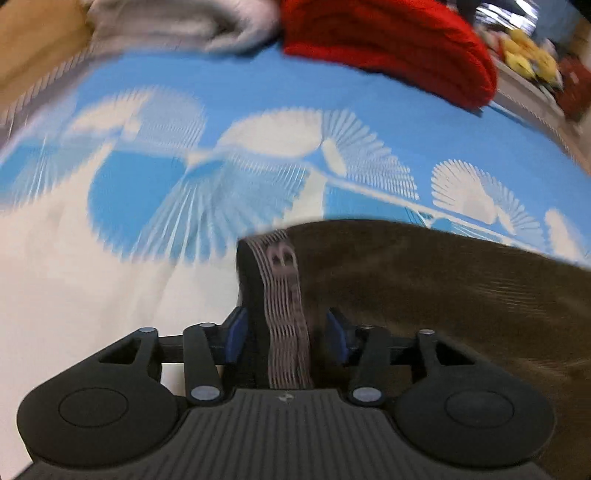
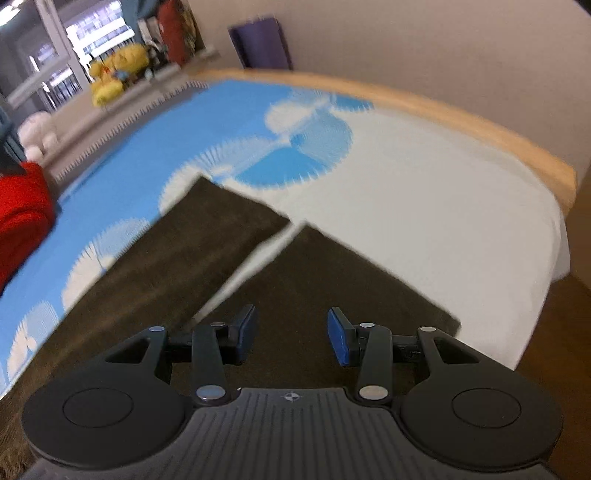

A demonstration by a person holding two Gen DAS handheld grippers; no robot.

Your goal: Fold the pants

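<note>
So I've got the brown pants (image 2: 207,258) laid out on the bed, legs pointing away from me and lying just beside each other with a thin strip of sheet showing between them. My left gripper (image 1: 284,334) has the waistband (image 1: 286,295) standing up between its blue pads (image 1: 236,332) — the pads look a touch off the cloth on both sides, so I honestly can't tell if it's a real pinch or just loose around it. My right gripper (image 2: 291,334) hangs over the near end of the right leg with its jaws apart and nothing in them.

The fabric looks soft and a bit fuzzy, corduroy-ish, light and floppy — it'll drape and sag rather than hold a crease. The elastic band is the thickest, grippiest bit, so I'd say waist corners and hems are the places to grab.

Surface is a blue and white bedsheet (image 2: 424,192), smooth enough for the pants to slide. A red garment (image 1: 388,44) and a grey one (image 1: 177,22) sit further up the bed, there's a wooden bed frame (image 2: 461,122) at the edge, and yellow plush toys (image 2: 118,66) by the window.
</note>
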